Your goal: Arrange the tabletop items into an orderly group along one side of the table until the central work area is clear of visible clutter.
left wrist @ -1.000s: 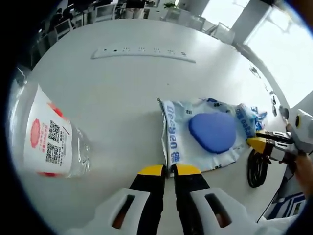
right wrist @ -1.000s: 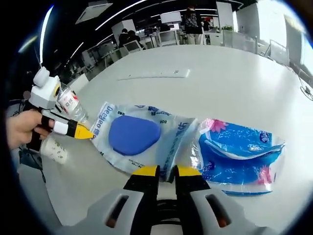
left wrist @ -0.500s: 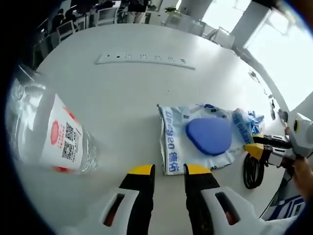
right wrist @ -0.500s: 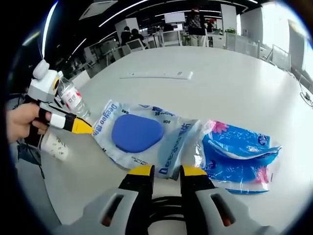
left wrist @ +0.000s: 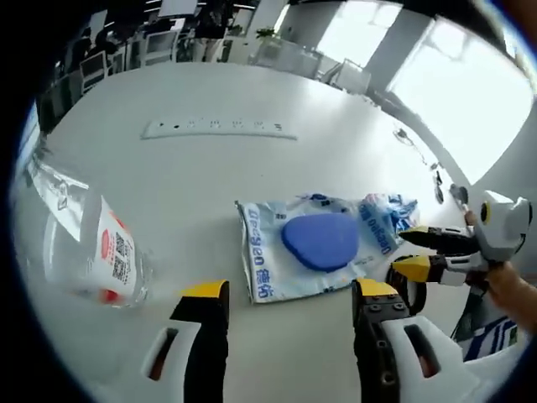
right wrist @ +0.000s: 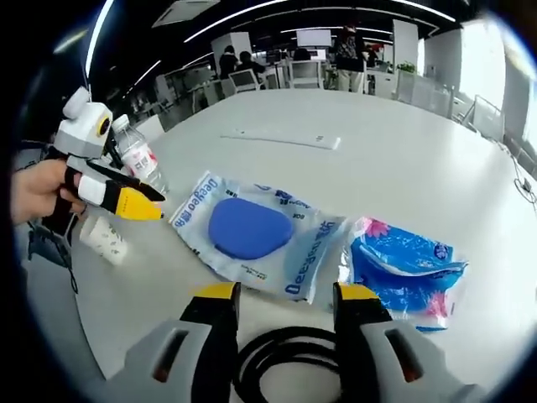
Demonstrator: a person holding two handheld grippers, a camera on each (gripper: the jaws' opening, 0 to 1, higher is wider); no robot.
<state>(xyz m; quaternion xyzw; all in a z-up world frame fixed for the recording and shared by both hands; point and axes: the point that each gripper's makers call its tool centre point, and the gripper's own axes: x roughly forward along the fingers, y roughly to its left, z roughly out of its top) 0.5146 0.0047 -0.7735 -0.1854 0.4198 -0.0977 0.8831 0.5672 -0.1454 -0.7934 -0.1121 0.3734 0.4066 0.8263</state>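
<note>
Letting go since a second ago, we now have both grippers spread wide and empty: the left gripper and the right gripper no longer pinch the clear plastic pack with the blue oval pad, which lies flat on the round white bench. Our left gripper sits just short of the pack's near edge, with the clear plastic water bottle lying to its left. Beside the pack on the right gripper's side lies the blue crinkled tissue packet, and a black coiled cable rests between that gripper's jaws.

Black cable partly hidden behind right gripper's jaws, bottom cut off.
</note>
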